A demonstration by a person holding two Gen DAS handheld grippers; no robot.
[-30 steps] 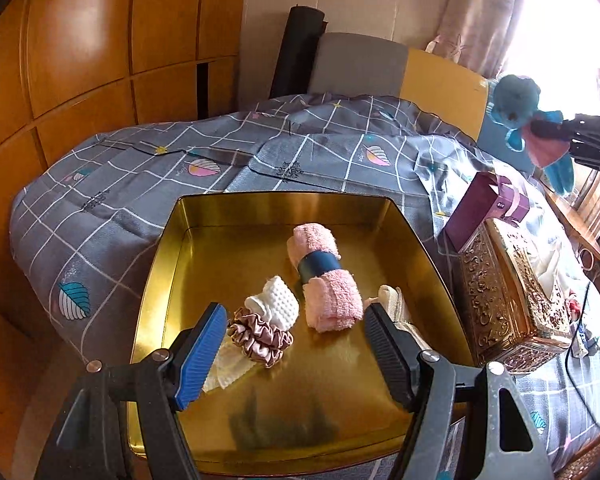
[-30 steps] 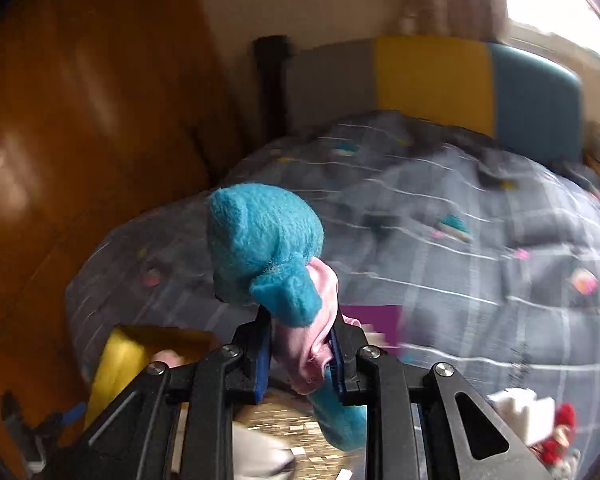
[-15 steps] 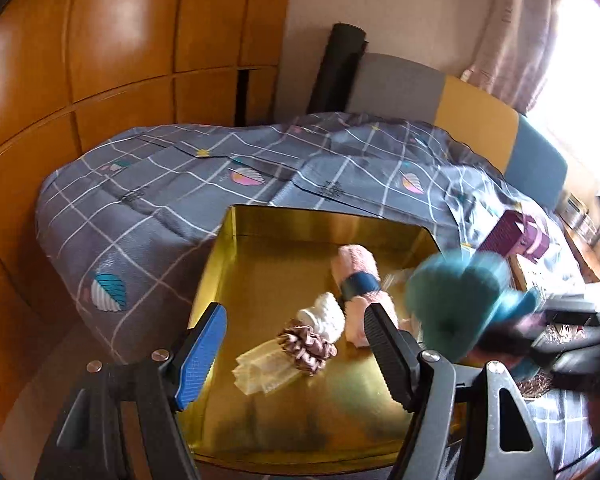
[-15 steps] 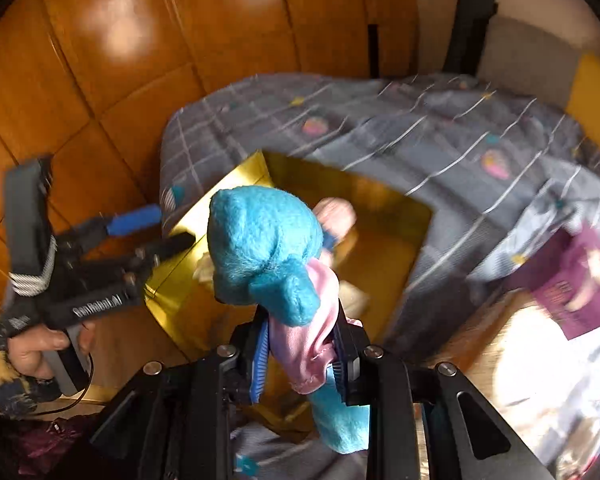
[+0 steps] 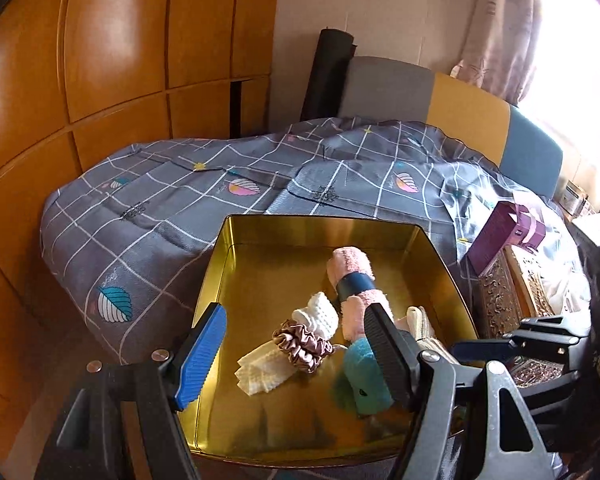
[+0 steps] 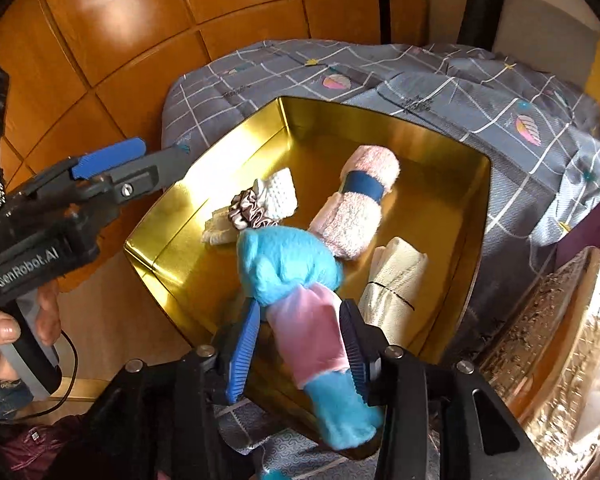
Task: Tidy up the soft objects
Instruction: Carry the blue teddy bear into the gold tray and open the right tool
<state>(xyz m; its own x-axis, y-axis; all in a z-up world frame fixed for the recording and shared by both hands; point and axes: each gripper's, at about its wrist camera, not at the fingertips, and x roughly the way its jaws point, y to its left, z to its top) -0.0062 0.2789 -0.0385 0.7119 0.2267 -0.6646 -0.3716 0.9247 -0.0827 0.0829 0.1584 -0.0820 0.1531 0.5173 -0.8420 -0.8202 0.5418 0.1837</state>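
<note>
Releasing: we see our right gripper (image 6: 300, 344) with its jaws opening around the blue plush toy (image 6: 288, 264); the toy's pink middle sits between the pads, with a gap showing on the blue-pad side.
Plush toy, place: we find its head down inside the gold tray (image 6: 452, 288) at the near edge, its blue legs hanging out over the near rim; in the left wrist view the toy (image 5: 358, 376) lies partly behind our own finger.
Left gripper: we hold our left gripper (image 5: 296, 352) spread wide over the near part of the tray, nothing between its fingers; a hand (image 6: 4, 336) grips its handle.
Just beyond the toy: we see a brown scrunchie (image 6: 250, 210) touching a white knit piece (image 6: 278, 194), and a cream folded cloth (image 6: 220, 226) beside them.
Right of the toy: a cream bundle (image 6: 392, 280) lies along the tray floor.
Middle of the tray: a pink rolled towel (image 6: 356, 204) with a dark blue band lies at a slant.
Under the tray: a grey checked quilt (image 5: 148, 216).
Far right: an ornate gold box (image 5: 508, 292) and a purple box (image 5: 504, 232).
Farthest: wooden panels (image 5: 112, 48).
</note>
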